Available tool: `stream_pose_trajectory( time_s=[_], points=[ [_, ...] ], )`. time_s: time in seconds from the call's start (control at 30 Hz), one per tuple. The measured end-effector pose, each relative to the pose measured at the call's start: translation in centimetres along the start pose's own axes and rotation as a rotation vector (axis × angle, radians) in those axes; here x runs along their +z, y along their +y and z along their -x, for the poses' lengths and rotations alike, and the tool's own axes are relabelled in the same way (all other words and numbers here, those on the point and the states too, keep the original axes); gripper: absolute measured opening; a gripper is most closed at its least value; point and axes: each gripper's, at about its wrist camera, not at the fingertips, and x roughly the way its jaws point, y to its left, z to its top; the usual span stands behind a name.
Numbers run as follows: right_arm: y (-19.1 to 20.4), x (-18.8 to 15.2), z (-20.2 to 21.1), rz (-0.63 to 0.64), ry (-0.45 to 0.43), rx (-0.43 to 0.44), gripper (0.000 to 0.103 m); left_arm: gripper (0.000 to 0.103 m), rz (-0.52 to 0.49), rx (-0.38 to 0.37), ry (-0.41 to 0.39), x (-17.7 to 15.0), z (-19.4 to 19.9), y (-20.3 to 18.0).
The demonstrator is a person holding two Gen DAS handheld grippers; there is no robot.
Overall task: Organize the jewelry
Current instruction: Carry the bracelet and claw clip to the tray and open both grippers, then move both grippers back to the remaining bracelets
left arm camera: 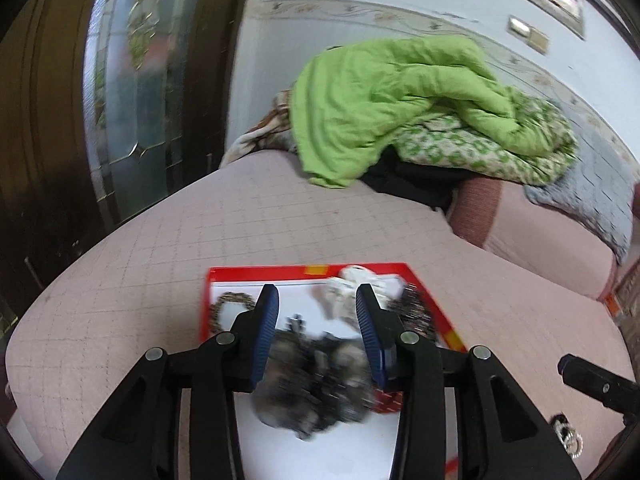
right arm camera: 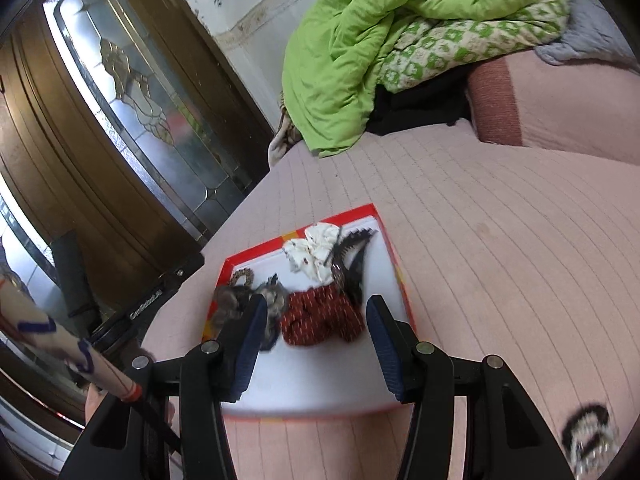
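A red-rimmed tray [left arm camera: 280, 270] with a white floor lies on the pink quilted bed. In it are a grey furry hair piece [left arm camera: 316, 380], a brown chain loop [left arm camera: 230, 304], a white scrunchie [right arm camera: 316, 252], a red scrunchie [right arm camera: 320, 316] and a dark clip [right arm camera: 354, 264]. My left gripper [left arm camera: 317, 292] is open over the tray, and the blurred furry piece sits low between its fingers, with no pad seen pressing on it. My right gripper [right arm camera: 318, 300] is open and empty above the tray's [right arm camera: 400, 272] near half. A black and silver jewelry piece [right arm camera: 588, 436] lies on the bed to the right.
A green quilt [left arm camera: 400, 96] is heaped at the far end of the bed beside a pink pillow [right arm camera: 560, 112]. A dark wooden door with a glass panel [right arm camera: 132, 104] stands on the left. A person's patterned sleeve [right arm camera: 60, 344] shows at lower left.
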Motion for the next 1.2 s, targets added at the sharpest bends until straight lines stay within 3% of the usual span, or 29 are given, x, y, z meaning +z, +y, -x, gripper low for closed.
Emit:
stream_pose_trajectory(
  time_s=[0.57,0.73,0.87,1.07,1.2],
  points=[
    [-9.4,-8.1,11.8,-0.146,-0.078,-0.127,0.056,0.041,-0.312,-0.154,0.046,-7.8,4.5,-14.6],
    [-13.8,-9.4,16.3,-0.222,-0.149,-0.178,0.056,0.042,-0.377,-0.265,0.122,-11.1,4.9,-18.4],
    [-17.2,-10.4,18.4,-0.301,-0.167,-0.201,0.056,0.042,-0.356,-0.372,0.236,-13.1,3.7,-20.6],
    [-19.8,-11.1,19.2,-0.325,-0.131,-0.252,0.053,0.042,-0.356,-0.411,0.314,-15.0,1.7,-23.5],
    [-20.8,-11.7,17.2,-0.28,0.016,-0.352,0.044,0.042,-0.371,-0.407,0.342,-15.5,0.5,-25.0]
  ],
)
